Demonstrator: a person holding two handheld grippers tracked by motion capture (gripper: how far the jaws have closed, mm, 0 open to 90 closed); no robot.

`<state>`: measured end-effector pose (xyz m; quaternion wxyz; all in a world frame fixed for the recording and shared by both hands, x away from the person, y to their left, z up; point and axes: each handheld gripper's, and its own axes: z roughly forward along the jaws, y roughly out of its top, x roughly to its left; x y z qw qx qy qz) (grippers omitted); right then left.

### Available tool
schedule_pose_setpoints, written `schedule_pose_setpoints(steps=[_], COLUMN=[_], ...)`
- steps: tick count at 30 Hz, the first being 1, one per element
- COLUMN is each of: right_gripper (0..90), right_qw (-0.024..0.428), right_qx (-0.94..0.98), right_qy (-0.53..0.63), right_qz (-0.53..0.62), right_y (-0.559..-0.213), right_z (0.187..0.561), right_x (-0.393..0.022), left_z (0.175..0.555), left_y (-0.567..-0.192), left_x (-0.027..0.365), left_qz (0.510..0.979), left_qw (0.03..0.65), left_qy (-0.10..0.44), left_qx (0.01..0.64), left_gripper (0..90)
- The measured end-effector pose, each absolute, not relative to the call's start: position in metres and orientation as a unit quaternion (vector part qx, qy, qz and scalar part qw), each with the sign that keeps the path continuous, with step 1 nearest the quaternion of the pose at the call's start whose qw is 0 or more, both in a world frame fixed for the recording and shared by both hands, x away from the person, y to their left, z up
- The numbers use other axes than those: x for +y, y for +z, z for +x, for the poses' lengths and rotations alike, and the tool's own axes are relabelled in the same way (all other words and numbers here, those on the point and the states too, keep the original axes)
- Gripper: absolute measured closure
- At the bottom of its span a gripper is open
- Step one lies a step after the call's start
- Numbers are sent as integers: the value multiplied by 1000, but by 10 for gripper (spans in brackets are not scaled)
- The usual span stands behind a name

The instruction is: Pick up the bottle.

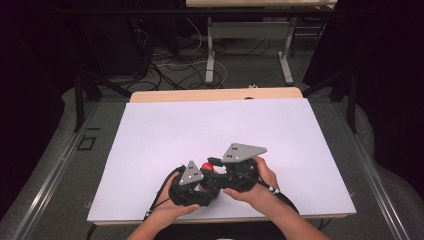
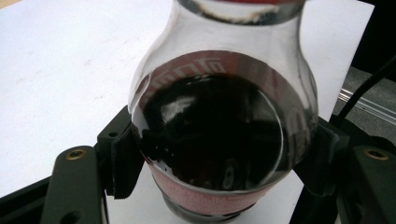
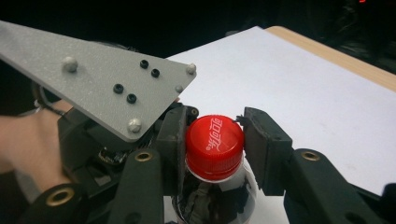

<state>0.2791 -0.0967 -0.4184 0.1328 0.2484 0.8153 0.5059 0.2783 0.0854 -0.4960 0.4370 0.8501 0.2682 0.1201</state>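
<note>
- While we are looking over the white tabletop (image 1: 165, 130), grey floor and tangled cables are lying beyond it.
- We are counting one cola bottle (image 2: 219, 135), one red cap (image 3: 215, 145), near the front edge.
- Left tongs (image 2: 219, 154) are clamping the bottle's body; right tongs (image 3: 212, 140) are pinching the cap.

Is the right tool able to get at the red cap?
Probably yes: the right tool already sits around the red cap, pads pressing its sides, while the left tool grips the bottle.
</note>
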Motion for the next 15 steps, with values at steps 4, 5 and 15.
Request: schedule_pose_setpoints(steps=[4, 5, 15], right_gripper=[608, 609, 608], right_qw=[85, 75, -24], right_qx=[843, 848, 872], right_qy=[498, 496, 489], right_qz=[185, 167, 6], right_y=[-413, -412, -410], right_z=[293, 297, 334], right_x=[-106, -107, -116], left_z=[278, 277, 277], left_y=[-495, -495, -496], left_x=[85, 85, 83], left_qz=[858, 858, 866], left_qw=[432, 434, 437], left_qy=[115, 112, 100], left_qx=[254, 251, 223], left_gripper=[293, 293, 293])
